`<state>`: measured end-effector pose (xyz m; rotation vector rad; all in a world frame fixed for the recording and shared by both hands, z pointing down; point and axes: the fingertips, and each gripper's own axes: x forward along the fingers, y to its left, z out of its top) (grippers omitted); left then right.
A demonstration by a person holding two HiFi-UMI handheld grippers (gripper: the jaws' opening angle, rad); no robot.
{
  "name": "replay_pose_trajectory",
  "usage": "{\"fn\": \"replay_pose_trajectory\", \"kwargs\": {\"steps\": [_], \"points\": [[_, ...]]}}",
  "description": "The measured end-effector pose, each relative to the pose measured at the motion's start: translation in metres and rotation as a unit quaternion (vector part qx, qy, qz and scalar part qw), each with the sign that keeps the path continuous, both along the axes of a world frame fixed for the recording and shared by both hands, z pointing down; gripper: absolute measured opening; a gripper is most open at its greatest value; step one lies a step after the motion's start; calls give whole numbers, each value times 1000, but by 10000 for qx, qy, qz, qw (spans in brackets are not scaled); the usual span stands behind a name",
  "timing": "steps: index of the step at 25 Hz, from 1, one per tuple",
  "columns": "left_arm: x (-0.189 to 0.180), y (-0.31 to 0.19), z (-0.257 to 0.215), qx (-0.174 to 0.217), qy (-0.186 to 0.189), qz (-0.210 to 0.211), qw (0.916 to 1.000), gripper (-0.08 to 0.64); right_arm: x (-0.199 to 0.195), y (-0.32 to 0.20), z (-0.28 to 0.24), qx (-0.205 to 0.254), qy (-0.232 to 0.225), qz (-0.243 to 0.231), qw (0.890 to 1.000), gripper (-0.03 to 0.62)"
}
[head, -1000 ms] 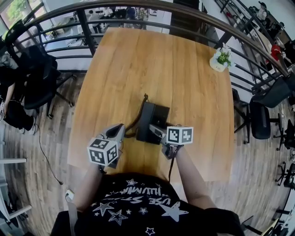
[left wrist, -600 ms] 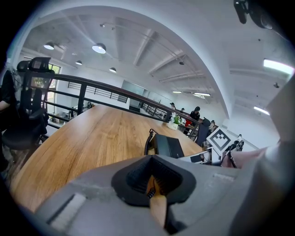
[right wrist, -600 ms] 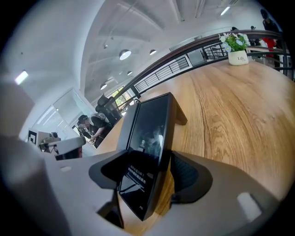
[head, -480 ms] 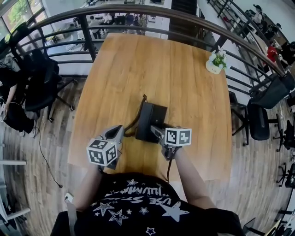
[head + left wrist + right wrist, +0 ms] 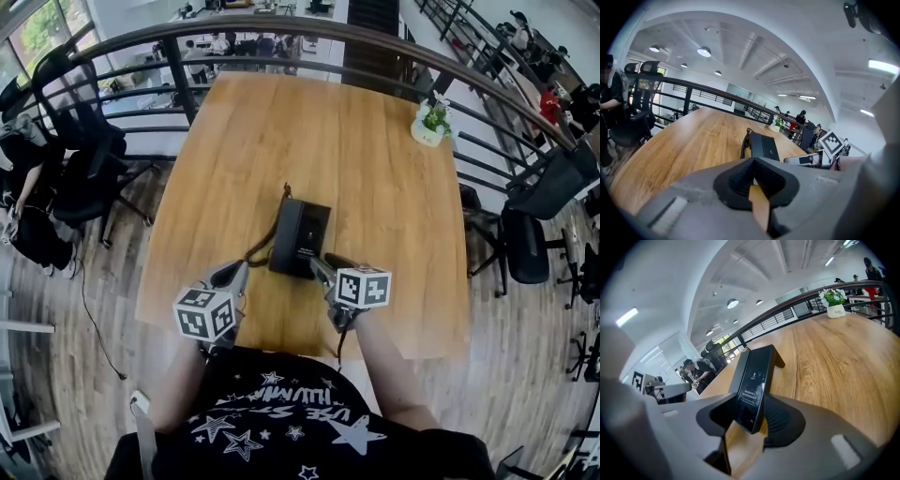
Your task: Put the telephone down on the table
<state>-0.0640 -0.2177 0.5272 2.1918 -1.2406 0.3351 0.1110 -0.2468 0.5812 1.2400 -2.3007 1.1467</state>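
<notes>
The black telephone (image 5: 300, 236) lies flat on the wooden table (image 5: 375, 159), its coiled cord (image 5: 261, 249) trailing off its left side. My right gripper (image 5: 322, 266) hovers just past the phone's near right corner. Its jaws are closing, and in the right gripper view the telephone's (image 5: 754, 376) near end shows in the gap of the right gripper (image 5: 751, 417) without either pad pressing on it. My left gripper (image 5: 234, 273) hangs to the left of the cord, apart from the phone. In the left gripper view the left gripper (image 5: 753, 162) has its pads together on nothing, with the telephone (image 5: 763, 145) ahead.
A small potted plant (image 5: 429, 124) stands at the table's far right corner. A curved metal railing (image 5: 281, 28) runs behind the table. Black office chairs (image 5: 80, 141) stand on the left and another chair (image 5: 553, 187) on the right. The near table edge (image 5: 281, 349) is close to my body.
Both grippers have drawn back toward me and risen a little. The right jaws have come off the telephone and narrowed. The telephone stays flat on the table.
</notes>
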Motion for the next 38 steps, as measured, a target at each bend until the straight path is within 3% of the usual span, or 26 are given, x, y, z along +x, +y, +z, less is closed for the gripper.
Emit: {"fn": "replay_pose_trajectory", "kwargs": {"steps": [9, 15, 23, 31, 38], "points": [[-9, 59, 15, 14, -24, -292, 9996, 3, -4, 50, 14, 79, -177, 5, 9998, 96], [-10, 96, 13, -79, -130, -516, 9986, 3, 9, 66, 8, 169, -360, 222, 9990, 0], [-9, 118, 22, -184, -76, -518, 9985, 3, 8, 84, 3, 186, -728, 192, 9970, -2], [-17, 138, 14, -131, 97, -414, 9990, 3, -3, 120, -8, 198, -568, 91, 9981, -2], [-37, 187, 9, -114, 165, -283, 9994, 3, -30, 171, -24, 364, -431, 49, 9984, -2]]}}
